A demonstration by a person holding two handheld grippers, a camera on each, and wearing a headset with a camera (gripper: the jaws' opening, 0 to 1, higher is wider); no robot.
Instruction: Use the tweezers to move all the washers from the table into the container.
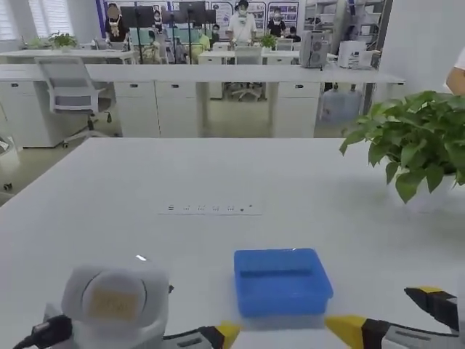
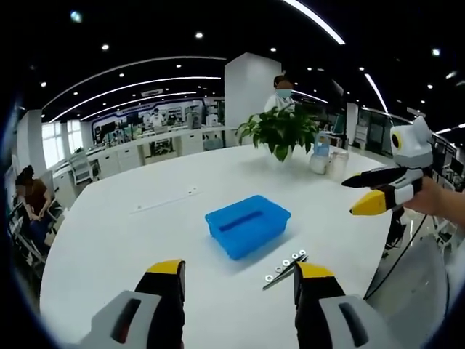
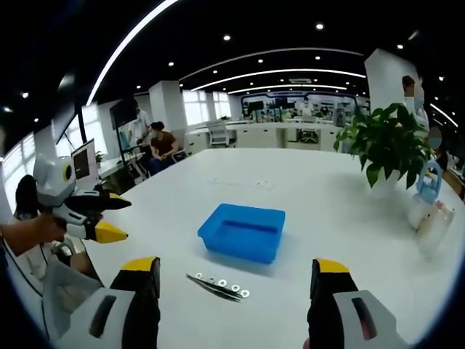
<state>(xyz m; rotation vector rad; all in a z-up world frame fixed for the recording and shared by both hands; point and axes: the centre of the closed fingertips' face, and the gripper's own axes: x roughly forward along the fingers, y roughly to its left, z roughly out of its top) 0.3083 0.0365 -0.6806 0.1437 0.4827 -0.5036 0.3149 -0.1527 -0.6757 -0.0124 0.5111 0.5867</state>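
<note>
left gripper [image 2: 240, 270]: jaws wide apart | right gripper [image 3: 236, 267]: jaws wide apart | washers [image 3: 221, 282]: in a row on tabletop [image 3: 327, 196], alongside tweezers [image 3: 211, 288], between blue container [image 3: 240, 249] and near edge

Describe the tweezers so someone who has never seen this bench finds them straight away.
Start at the big white table and find the blue container standing on it. Close beside that box, flat on the tabletop, lie the tweezers. They are the one long, thin, dark piece there, running alongside a short row of small round washers.
</note>
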